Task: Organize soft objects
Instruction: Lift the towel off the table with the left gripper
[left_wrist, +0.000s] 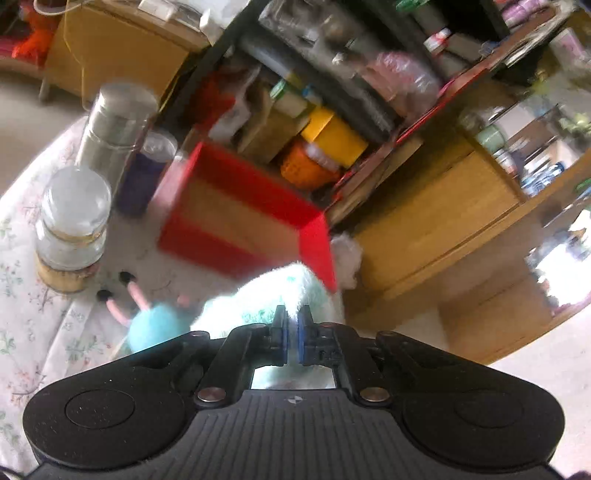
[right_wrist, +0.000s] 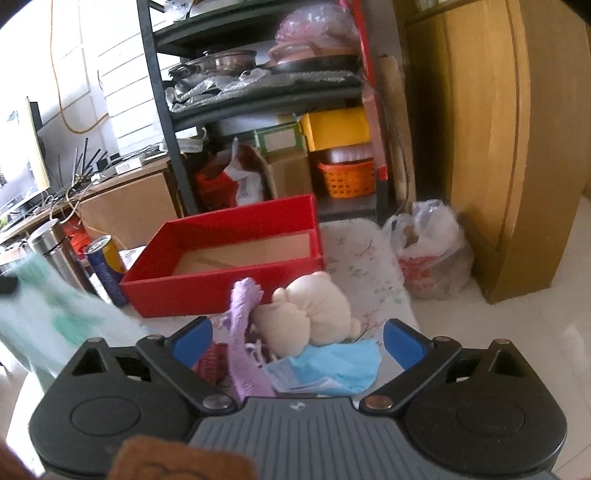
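Note:
My left gripper (left_wrist: 293, 325) is shut on a fluffy white and mint-green cloth (left_wrist: 258, 295), which bulges just ahead of its blue pads. In the right wrist view that cloth (right_wrist: 55, 314) hangs blurred at the far left. A red box (left_wrist: 240, 221) with a cardboard floor lies open beyond it, and its inside (right_wrist: 229, 258) looks bare. My right gripper (right_wrist: 299, 338) is open above a pile: a cream plush toy (right_wrist: 314, 310), a purple knitted piece (right_wrist: 243, 325) and a blue face mask (right_wrist: 332, 362). A blue ball toy with pink stalks (left_wrist: 155, 325) lies left of the held cloth.
A glass jar (left_wrist: 74, 221), a steel flask (left_wrist: 114, 125) and a blue can (right_wrist: 105, 266) stand left of the box on the floral sheet (right_wrist: 362, 266). Behind are a crowded black shelf rack (right_wrist: 258, 99), a wooden cabinet (right_wrist: 498, 147) and a filled plastic bag (right_wrist: 432, 251) on the floor.

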